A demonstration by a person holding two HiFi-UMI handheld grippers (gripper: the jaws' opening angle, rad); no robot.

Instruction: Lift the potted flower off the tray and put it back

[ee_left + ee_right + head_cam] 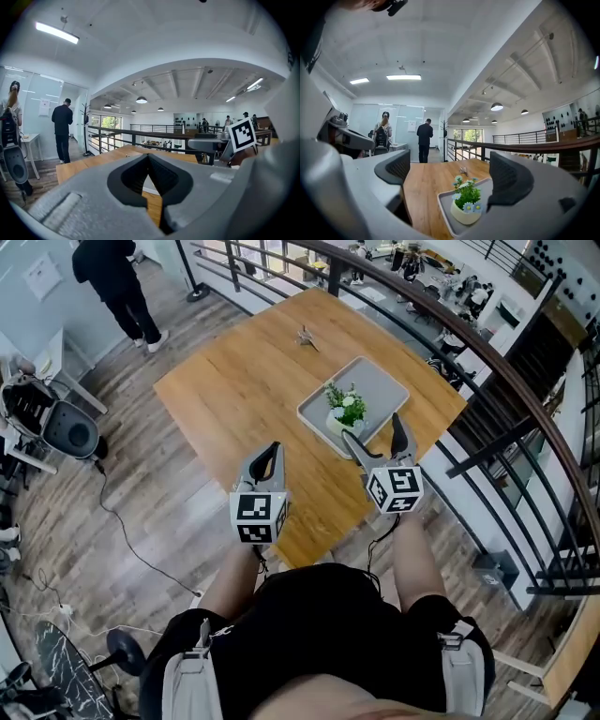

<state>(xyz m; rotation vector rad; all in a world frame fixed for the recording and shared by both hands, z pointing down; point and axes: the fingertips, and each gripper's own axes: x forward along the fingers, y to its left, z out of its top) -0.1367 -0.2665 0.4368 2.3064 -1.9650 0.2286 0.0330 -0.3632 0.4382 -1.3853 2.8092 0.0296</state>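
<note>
The potted flower (345, 412), a white pot with green leaves and small pale blue blooms, stands upright in the near corner of the grey tray (380, 385) on the wooden table (244, 381). My right gripper (372, 427) is open just short of the pot. In the right gripper view the flower (466, 204) sits low ahead of the wide jaws, nearer the right finger (511, 180), and neither pad touches it. The tray (444, 208) shows under it. My left gripper (270, 454) hangs shut over the table's near edge, left of the tray. Nothing shows between the meeting fingers (161, 176).
A small metallic object (306, 337) lies on the table's far side. A dark railing (487, 367) runs along the table's right and far edges. A person (117, 282) stands at the far left by a glass wall. A chair (66, 427) and cable (122, 531) are on the floor.
</note>
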